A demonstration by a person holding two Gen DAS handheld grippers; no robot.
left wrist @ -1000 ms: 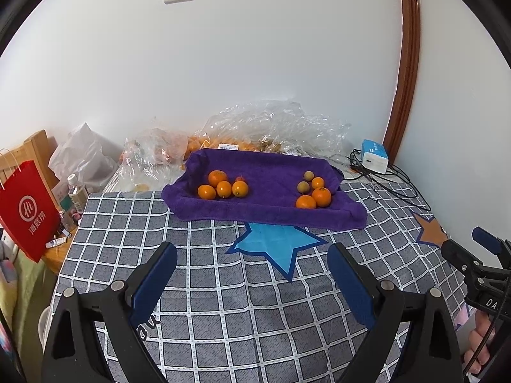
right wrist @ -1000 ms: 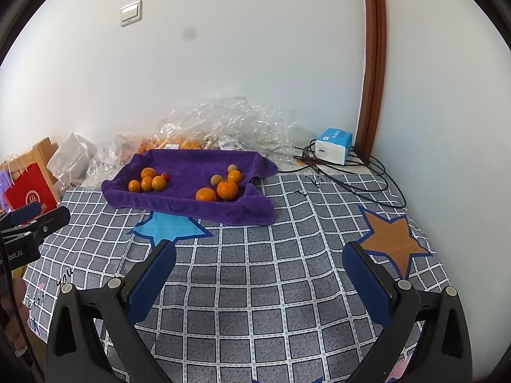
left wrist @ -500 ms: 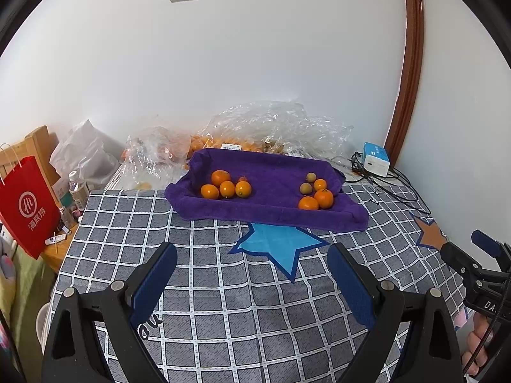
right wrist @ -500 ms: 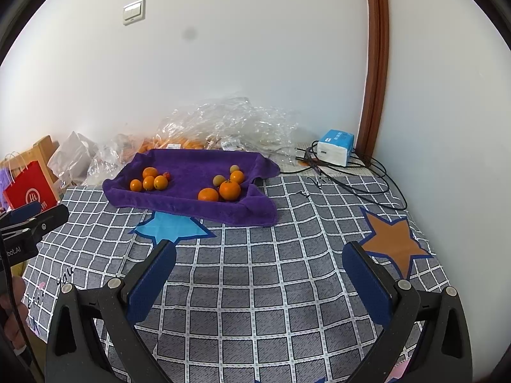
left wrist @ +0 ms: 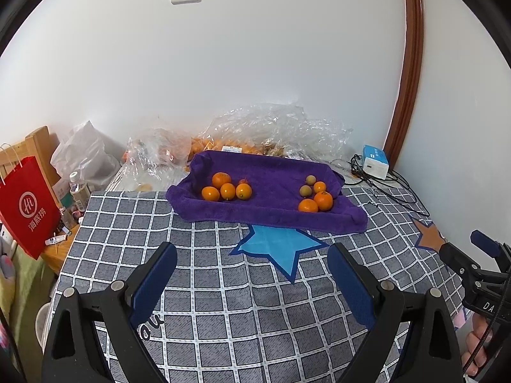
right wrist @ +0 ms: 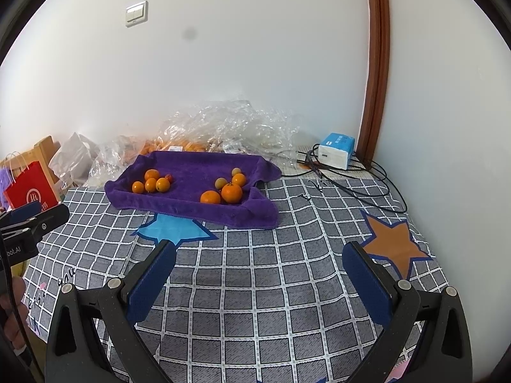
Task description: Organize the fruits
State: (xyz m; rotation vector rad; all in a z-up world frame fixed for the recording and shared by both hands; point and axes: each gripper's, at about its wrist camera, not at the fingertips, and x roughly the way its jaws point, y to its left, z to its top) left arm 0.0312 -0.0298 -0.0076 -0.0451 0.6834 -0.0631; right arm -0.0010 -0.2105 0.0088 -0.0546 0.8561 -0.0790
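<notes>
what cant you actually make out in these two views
- Fruit behind the purple towel: both views, crumpled clear plastic bags hide all but orange patches; no count.
- Small red fruit: both views, partly behind the oranges; type unclear.
- Two pale round fruits: too small to identify.
- Red bag: right wrist view, the left gripper covers its lower part.
- Blue-and-white box: print too small to read.

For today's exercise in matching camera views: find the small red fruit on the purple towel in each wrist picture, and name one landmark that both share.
Left wrist: the small red fruit sits left of centre, behind the left cluster of oranges.
Right wrist: the same fruit lies upper left, at the right end of that cluster.
Shared landmark: the blue star in front of the purple towel.
</notes>
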